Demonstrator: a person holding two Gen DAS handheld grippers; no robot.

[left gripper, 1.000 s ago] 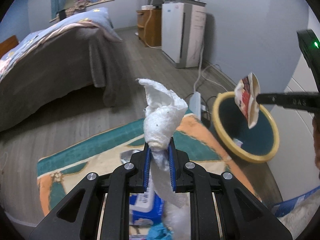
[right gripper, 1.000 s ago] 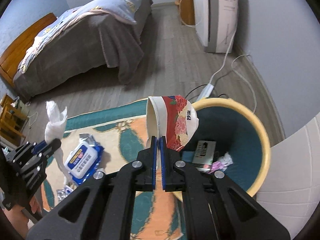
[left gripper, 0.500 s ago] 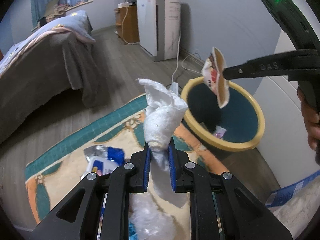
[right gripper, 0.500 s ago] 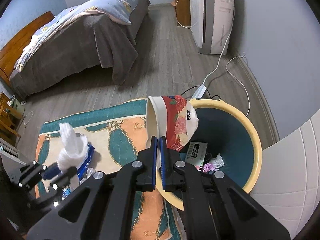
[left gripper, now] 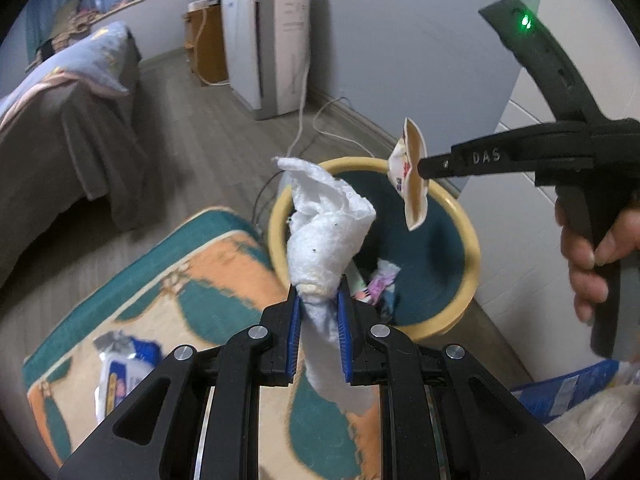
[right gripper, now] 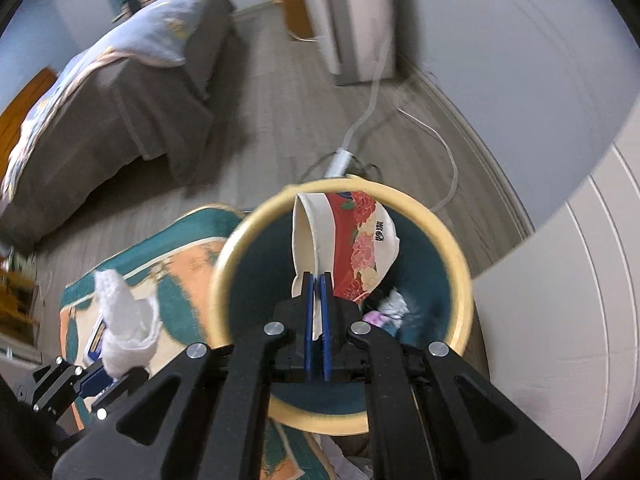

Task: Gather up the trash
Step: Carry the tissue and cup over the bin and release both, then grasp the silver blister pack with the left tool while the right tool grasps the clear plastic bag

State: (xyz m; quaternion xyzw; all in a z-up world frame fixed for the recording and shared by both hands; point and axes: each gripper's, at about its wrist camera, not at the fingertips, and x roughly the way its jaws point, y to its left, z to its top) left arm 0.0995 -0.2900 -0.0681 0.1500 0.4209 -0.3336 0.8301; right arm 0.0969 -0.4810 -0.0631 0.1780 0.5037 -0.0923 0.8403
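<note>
My left gripper [left gripper: 318, 300] is shut on a crumpled white paper towel [left gripper: 326, 236] and holds it up just left of the yellow-rimmed, teal trash bin [left gripper: 474, 248]. My right gripper [right gripper: 316, 284] is shut on the rim of a crushed paper cup [right gripper: 352, 236] with a red flower print, held directly over the bin [right gripper: 464, 280]. The cup [left gripper: 412, 176] and right gripper [left gripper: 424, 168] also show in the left wrist view. The towel [right gripper: 124, 320] shows in the right wrist view. Some trash [right gripper: 392, 308] lies in the bin.
A teal and orange rug [left gripper: 192, 280] lies left of the bin, with a blue wipes pack [left gripper: 120, 376] on it. A bed [left gripper: 60, 120] stands to the left. A white appliance [left gripper: 272, 40], cables and a power strip [right gripper: 340, 160] lie beyond the bin. A white cabinet [right gripper: 580, 280] is on the right.
Both grippers moved toward the bin. The cup has gone from near the bin's left rim to over its middle. The towel has come up beside the bin's left rim.
</note>
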